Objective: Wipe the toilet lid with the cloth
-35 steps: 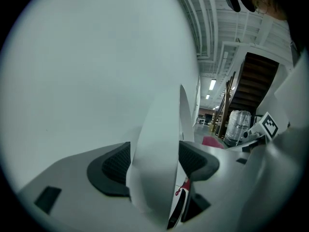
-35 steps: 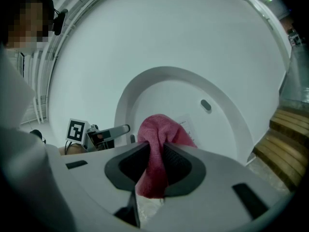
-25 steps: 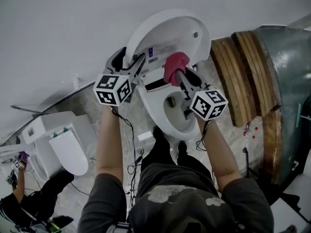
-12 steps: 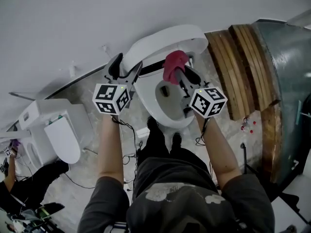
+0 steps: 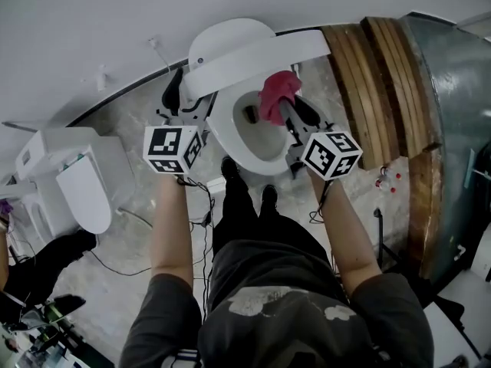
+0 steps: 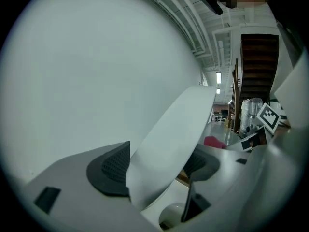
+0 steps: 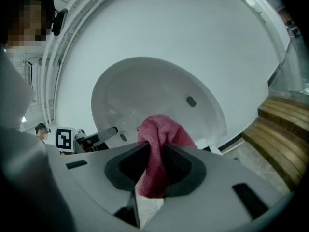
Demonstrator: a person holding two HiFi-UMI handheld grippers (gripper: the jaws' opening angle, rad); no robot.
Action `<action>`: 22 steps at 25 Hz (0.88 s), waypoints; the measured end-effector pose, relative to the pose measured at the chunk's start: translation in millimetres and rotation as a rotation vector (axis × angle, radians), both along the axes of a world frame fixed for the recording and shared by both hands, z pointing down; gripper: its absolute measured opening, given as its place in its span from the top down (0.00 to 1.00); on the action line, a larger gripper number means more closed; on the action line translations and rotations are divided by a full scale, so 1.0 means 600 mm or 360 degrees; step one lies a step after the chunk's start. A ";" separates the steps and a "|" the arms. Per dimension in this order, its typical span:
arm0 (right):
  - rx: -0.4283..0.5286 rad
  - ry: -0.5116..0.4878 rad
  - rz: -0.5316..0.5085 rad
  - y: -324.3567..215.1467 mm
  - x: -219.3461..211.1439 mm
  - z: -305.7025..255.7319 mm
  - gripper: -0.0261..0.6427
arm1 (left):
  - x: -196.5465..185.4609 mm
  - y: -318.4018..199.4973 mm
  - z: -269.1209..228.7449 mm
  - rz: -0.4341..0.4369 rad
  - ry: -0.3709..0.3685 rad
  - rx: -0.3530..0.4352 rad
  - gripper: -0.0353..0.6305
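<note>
- The toilet lid (image 5: 244, 52) stands part-way between upright and shut, tilted forward over the bowl (image 5: 239, 153). The head view shows mostly its outer face and its rim.
- The left gripper (image 5: 184, 96) is clamped on the lid's left edge. In the left gripper view the white toilet lid (image 6: 166, 144) runs slantwise up between the two pads, and both press against it.
- The right gripper (image 5: 285, 112) is closed on the cloth (image 5: 278, 92), a bunched red-pink wad that sticks out past the jaw tips. In the right gripper view the cloth (image 7: 157, 144) fills the gap between the pads.
- The relation that matters is that the cloth sits beneath the tilted lid, above the bowl's opening. The inner face of the toilet lid (image 7: 145, 93) lies straight ahead of the right gripper, near it but, as far as I can tell, not touching.
- The lid's long axis runs from the hinge at the back up and toward the person. The left gripper holds one side, so the right gripper is the free one and the nearer to the broad face.
- Judgement: no wiping contact shows yet. A short push forward and up should bring the cloth onto the inner face while the left gripper steadies the lid. If the outer face is meant, the right gripper would first have to come out from under the lid.
</note>
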State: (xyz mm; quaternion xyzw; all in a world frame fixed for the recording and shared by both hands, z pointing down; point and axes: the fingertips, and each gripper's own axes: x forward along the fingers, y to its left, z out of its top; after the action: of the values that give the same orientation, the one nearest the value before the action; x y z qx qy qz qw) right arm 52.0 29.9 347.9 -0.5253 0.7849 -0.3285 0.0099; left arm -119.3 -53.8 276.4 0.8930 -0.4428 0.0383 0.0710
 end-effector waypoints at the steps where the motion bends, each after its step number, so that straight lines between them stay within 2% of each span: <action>1: -0.0006 -0.0002 0.0003 0.008 0.003 0.005 0.85 | 0.001 0.008 0.002 -0.0017 0.0006 0.0017 0.47; 5: -0.0012 -0.0001 -0.0014 0.033 0.004 0.018 0.85 | -0.001 0.039 0.015 -0.0088 0.0012 0.0046 0.47; 12: -0.0020 0.0005 -0.0082 0.089 -0.003 0.037 0.85 | 0.012 0.107 0.059 -0.0089 -0.0189 0.0032 0.47; 14: -0.0025 0.0001 -0.0099 0.103 -0.008 0.043 0.85 | 0.011 0.121 0.065 -0.0101 -0.0157 0.0010 0.47; 17: -0.0031 -0.0007 -0.0119 0.119 -0.014 0.051 0.85 | 0.004 0.142 0.067 -0.0135 -0.0018 -0.0034 0.46; 22: -0.0044 -0.0005 -0.0127 0.143 -0.020 0.054 0.85 | -0.021 0.184 0.068 -0.0192 0.0041 -0.0072 0.46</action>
State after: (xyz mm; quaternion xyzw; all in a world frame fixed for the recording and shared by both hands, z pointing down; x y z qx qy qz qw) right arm 40.0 115.5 380.2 -0.4933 0.8005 -0.3403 -0.0093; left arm -132.0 56.8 317.4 0.8632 -0.4940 0.0324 0.0990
